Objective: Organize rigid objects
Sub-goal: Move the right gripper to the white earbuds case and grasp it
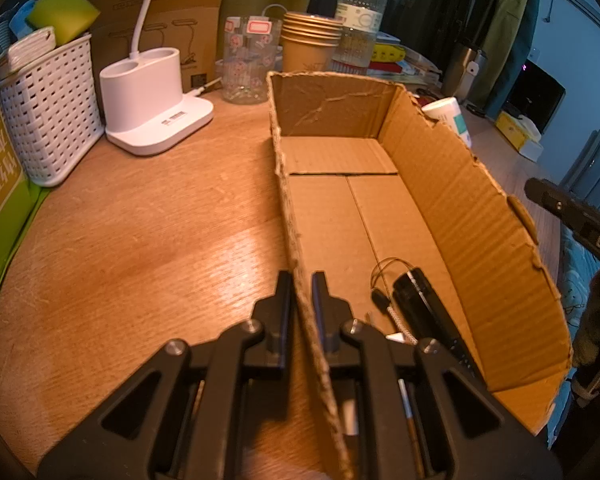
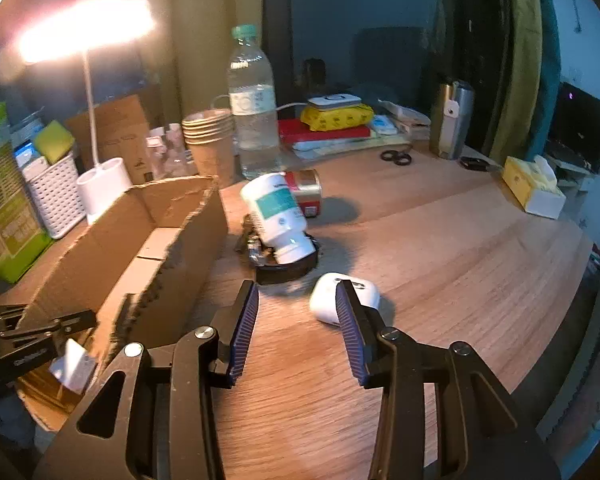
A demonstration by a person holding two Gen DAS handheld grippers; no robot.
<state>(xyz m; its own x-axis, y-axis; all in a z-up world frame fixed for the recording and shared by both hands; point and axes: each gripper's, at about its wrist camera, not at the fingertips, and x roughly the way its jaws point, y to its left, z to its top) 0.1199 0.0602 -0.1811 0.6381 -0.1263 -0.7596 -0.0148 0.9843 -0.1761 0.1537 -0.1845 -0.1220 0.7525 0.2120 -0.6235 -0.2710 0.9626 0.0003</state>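
Left gripper (image 1: pixel 302 308) is pinched onto the near side wall of the cardboard box (image 1: pixel 452 184), one finger outside and one inside, steadying it on the wooden desk (image 1: pixel 140 240). Inside the box near that grip lies a black cylindrical item (image 1: pixel 416 292), likely a small flashlight, with a thin cord beside it; the rest of the box floor is bare.

Right gripper (image 2: pixel 296 324) hangs over the desk to the right of the box, jaws spread, nothing between them. Just beyond its right finger lies a small white case (image 2: pixel 358 292) on the desk, still outside the gap. Further on, a white bottle with a teal label (image 2: pixel 278 216) leans tilted on a dark round object (image 2: pixel 288 270), with a short red-labelled jar (image 2: pixel 306 192) behind it.

Step in hand, as judged: reach for the next loose item, box held. Next move calls for shifting the right gripper to the right and forward so the white case sits between the fingers, then closing. Case looks smooth and rounded; could slip if pinched off-centre.
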